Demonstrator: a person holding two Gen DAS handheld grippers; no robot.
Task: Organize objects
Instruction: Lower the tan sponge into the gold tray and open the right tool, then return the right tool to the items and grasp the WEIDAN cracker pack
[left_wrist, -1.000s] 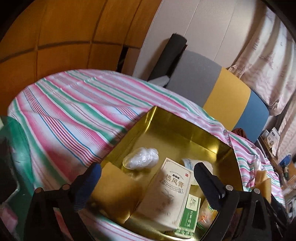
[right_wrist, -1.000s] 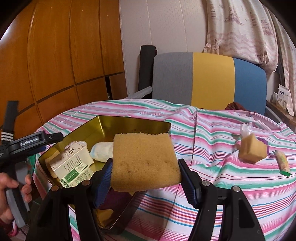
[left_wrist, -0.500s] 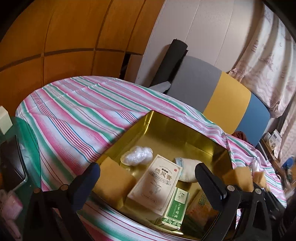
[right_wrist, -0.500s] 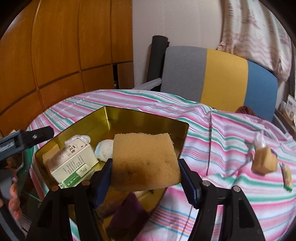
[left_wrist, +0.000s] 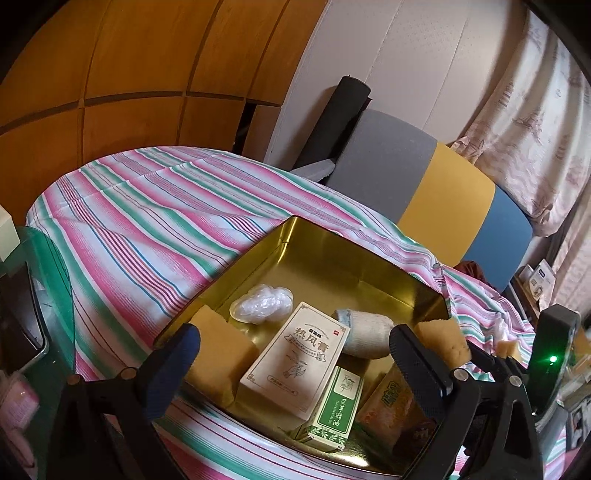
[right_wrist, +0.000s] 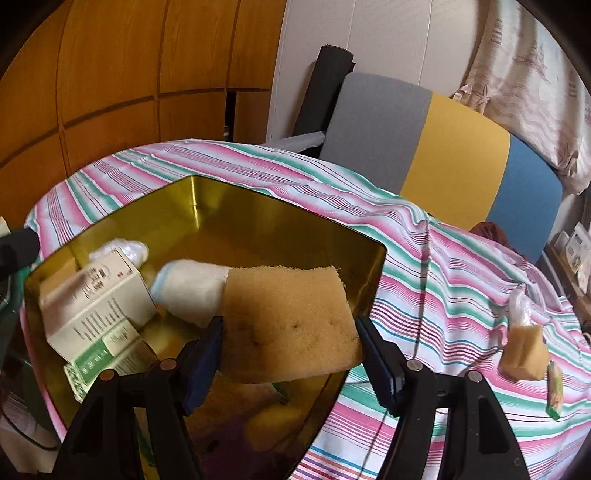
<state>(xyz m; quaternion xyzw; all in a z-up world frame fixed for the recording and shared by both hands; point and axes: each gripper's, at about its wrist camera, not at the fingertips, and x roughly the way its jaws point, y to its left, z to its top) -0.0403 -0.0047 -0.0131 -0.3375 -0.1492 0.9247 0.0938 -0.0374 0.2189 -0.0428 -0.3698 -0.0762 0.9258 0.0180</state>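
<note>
Right gripper (right_wrist: 288, 354) sits at the frame's lower centre, pads pressed on a flat tan sponge (right_wrist: 291, 321) above the shiny gold metal tin (right_wrist: 258, 206); its jaws have just been opening a touch. Left gripper (left_wrist: 295, 354) hangs wide open and empty at the bottom of its view, over a cream cardboard box (left_wrist: 295, 358) lying in the tin.

1. A striped pink, green and white tablecloth (left_wrist: 155, 221) covered the table.
2. A chair back (right_wrist: 436, 147) in grey, yellow and blue panels stood behind the table.
3. A black roll (left_wrist: 332, 114) leaned against the white wall beside the chair.
4. Wooden panelling (right_wrist: 110, 74) filled the left background.
5. A patterned curtain (left_wrist: 535, 122) hung at right.
</note>
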